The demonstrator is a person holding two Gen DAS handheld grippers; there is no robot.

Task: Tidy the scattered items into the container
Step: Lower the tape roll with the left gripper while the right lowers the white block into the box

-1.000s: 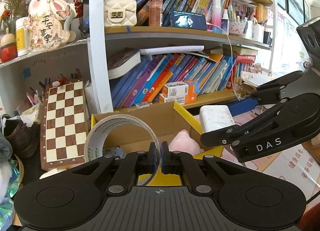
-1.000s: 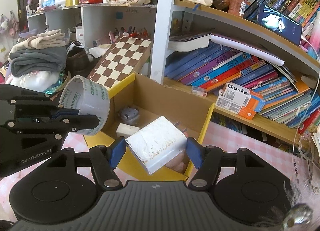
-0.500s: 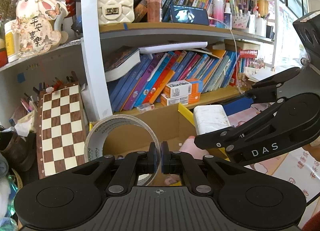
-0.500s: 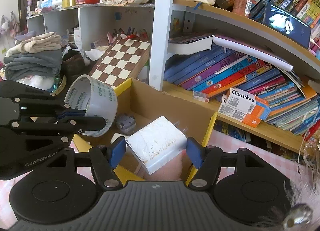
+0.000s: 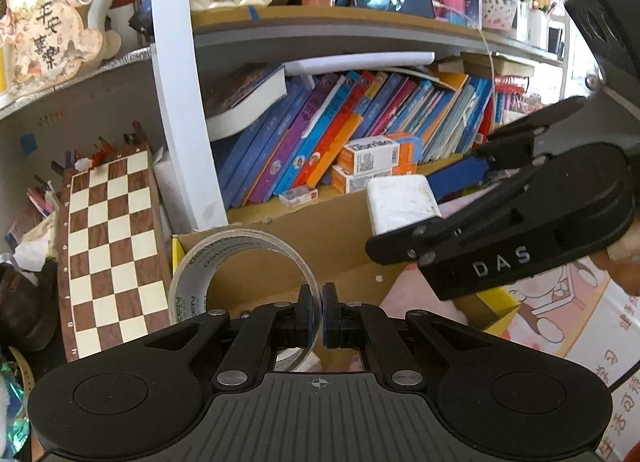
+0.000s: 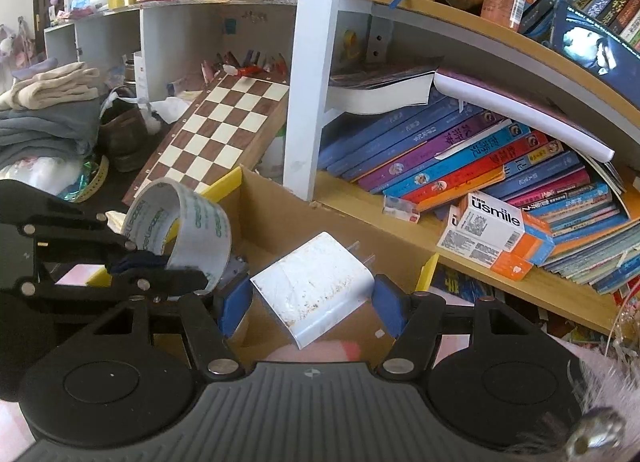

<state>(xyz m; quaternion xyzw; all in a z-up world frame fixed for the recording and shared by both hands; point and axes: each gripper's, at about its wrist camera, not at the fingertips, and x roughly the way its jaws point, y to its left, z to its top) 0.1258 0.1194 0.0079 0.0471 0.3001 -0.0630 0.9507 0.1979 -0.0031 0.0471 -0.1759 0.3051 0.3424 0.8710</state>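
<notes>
My left gripper (image 5: 318, 312) is shut on the rim of a clear tape roll (image 5: 224, 262), which hangs over the left part of the open cardboard box (image 5: 344, 246). The roll (image 6: 180, 228) and the left gripper (image 6: 160, 268) also show at the left of the right wrist view. My right gripper (image 6: 314, 302) is shut on a white charger plug (image 6: 316, 288), prongs pointing away, above the cardboard box (image 6: 280, 218). That plug (image 5: 400, 204) and the right gripper (image 5: 472, 198) appear at the right of the left wrist view. A pink soft item (image 6: 316, 350) lies in the box below the plug.
The box has yellow flaps (image 6: 224, 184). Behind it a bookshelf holds leaning books (image 6: 460, 150) and a usmile carton (image 6: 496, 236). A chessboard (image 5: 108, 246) leans at the left against the shelf, beside a white post (image 5: 180, 102). Folded clothes (image 6: 48, 110) lie far left.
Both grippers have moved forward toward the shelf and slightly down, carrying the tape roll and the plug further over the box. Neither grip has changed.
</notes>
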